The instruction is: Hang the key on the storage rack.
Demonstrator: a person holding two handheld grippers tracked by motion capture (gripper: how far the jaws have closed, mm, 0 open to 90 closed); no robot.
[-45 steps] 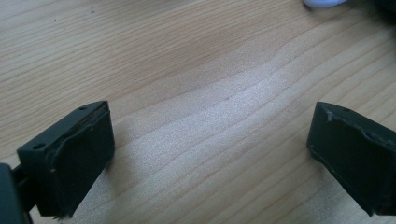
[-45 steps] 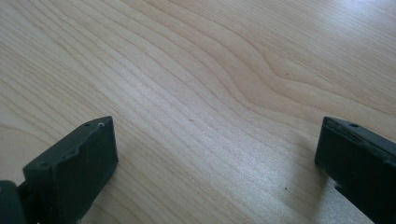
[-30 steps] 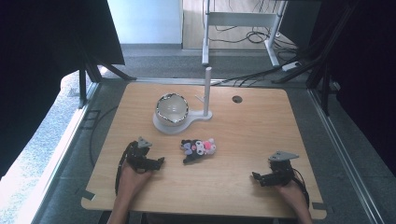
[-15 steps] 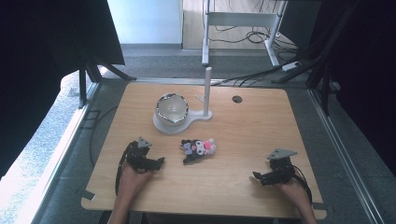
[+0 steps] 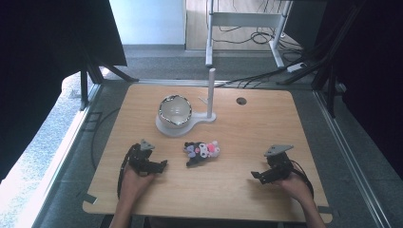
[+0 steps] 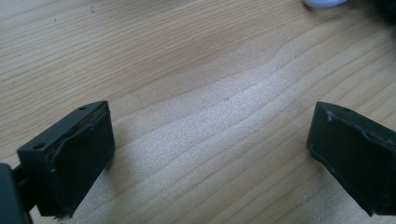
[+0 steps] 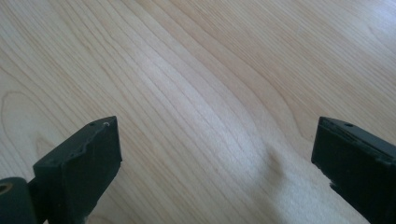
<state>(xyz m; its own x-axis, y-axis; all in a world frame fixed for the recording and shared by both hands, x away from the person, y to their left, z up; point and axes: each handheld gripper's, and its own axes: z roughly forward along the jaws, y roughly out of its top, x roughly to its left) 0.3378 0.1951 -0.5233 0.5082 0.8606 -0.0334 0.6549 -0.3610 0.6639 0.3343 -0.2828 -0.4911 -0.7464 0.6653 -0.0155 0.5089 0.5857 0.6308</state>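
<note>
Resting low over the wooden table [image 5: 247,190], both claws are gaping wide with bare wood between their jaws. Left gripper [image 6: 210,154] is sitting at the near left, right gripper [image 7: 217,163] at the near right, well apart. Plush toy [image 5: 202,152] is lying between them, just right of and slightly beyond the left gripper [image 5: 159,166]; its details are too small to read. Bowl [image 5: 174,110] is standing farther beyond on a white base [image 5: 164,128] with an upright post [image 5: 210,92]. Right gripper [image 5: 261,176] is pointing left toward the toy's side.
</note>
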